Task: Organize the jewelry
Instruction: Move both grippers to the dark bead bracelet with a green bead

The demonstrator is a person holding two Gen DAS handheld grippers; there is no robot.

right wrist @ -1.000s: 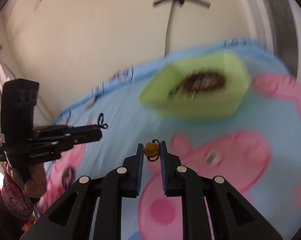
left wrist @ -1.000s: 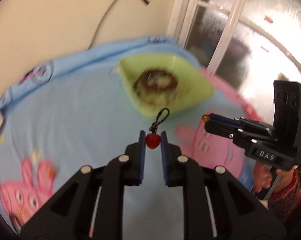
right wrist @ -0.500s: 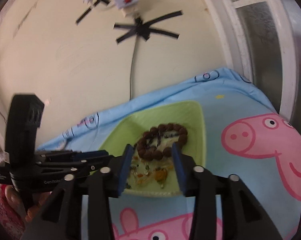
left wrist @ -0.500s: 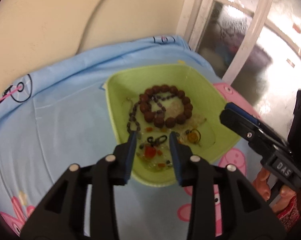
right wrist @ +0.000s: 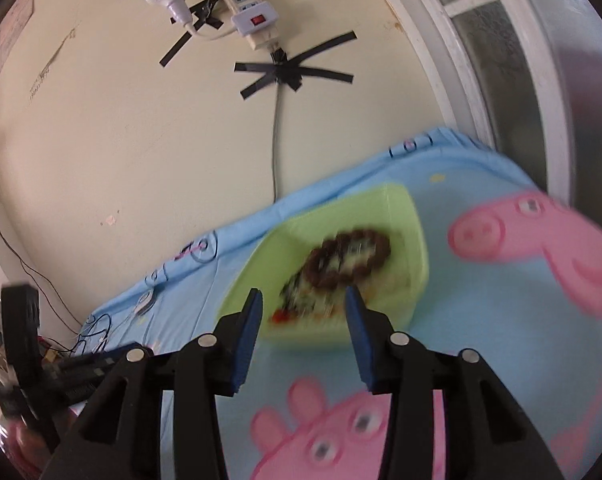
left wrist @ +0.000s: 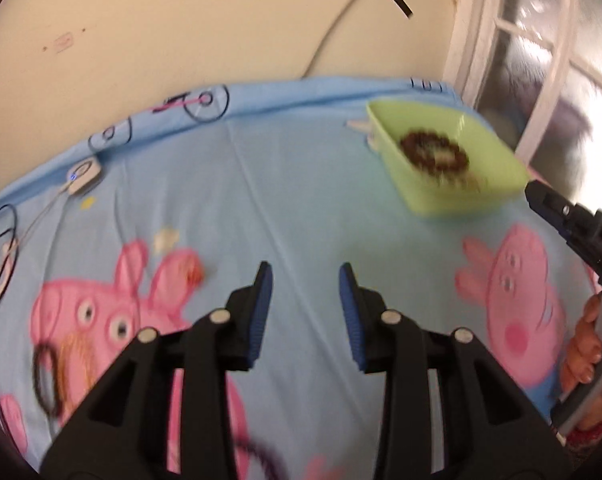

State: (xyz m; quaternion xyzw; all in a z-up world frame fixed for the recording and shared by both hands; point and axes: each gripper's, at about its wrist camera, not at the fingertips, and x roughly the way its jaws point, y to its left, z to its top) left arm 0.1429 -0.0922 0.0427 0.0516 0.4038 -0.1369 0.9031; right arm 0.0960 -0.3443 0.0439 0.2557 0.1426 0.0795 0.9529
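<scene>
Both views are motion-blurred, so small items cannot be told apart. The green tray (right wrist: 411, 220) sits on the blue cartoon-pig sheet (left wrist: 301, 184) near the wall and window. Inside it a ring of dark brown beads, the beaded bracelet (right wrist: 355, 256), is recognisable; the smaller pieces in front of it, with red and orange specks, are smeared beyond identification.

The left gripper (left wrist: 304, 280) hangs over bare sheet, well apart from the tray, its blue-padded jaws spread wide with nothing between them. The right gripper (right wrist: 301, 304) is just in front of the tray, jaws likewise wide apart and empty; its fingers cover the tray's near edge.

On the sheet to the left lie a dark elastic loop (left wrist: 45, 376), an orange-red smudge (left wrist: 197, 274) of unclear nature, and thin black cords (left wrist: 1, 240) partly cut off by the frame.

Lettering on the right gripper's body, seen from the left camera, is cropped; only "D" reads. A white power strip (right wrist: 249, 12) is taped to the wall.
</scene>
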